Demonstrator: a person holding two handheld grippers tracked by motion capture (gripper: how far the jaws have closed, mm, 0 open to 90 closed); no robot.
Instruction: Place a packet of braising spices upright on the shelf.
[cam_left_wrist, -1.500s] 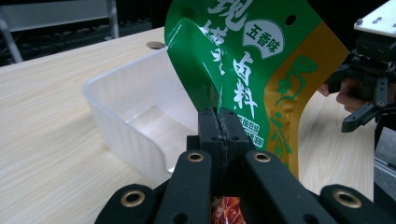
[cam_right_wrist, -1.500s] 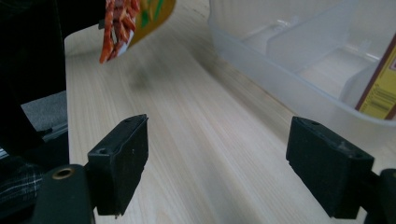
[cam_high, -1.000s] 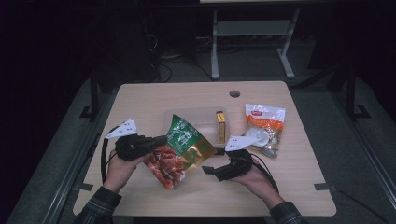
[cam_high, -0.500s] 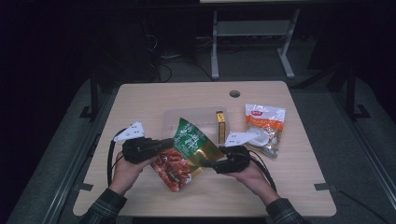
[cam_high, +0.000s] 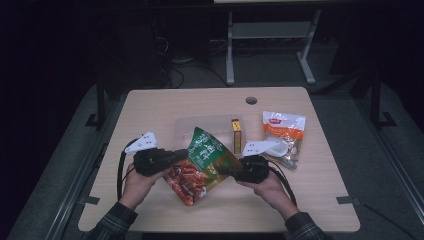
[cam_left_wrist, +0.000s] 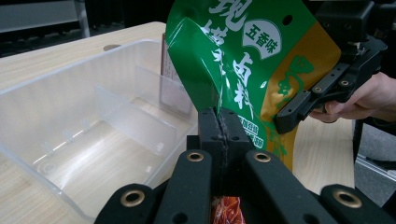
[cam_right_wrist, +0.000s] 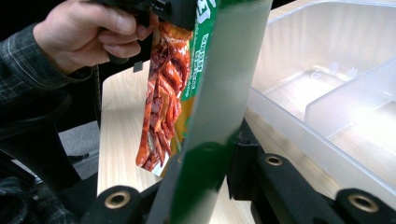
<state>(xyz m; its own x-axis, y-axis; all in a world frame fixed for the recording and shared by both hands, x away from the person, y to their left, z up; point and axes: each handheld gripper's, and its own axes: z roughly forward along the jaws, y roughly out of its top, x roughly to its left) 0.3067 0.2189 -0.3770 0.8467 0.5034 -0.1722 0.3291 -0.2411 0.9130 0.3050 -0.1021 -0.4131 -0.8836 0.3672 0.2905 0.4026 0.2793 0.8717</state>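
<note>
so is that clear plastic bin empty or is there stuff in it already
Empty: the clear bin shows bare dividers and floor. The green snack bag hangs above it, pinched by both grippers.

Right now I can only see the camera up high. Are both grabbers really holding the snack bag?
Observer: Yes. The left gripper has its jaws pinched shut on the green edge of the bag.
Operator: And the other one?
Observer: The right gripper has just been closing its jaws, and they now clamp the bag's yellow side.
Operator: Is anything inside that see-through box?
Observer: The box is split up by clear dividers, and the compartments I can see look empty.
</note>
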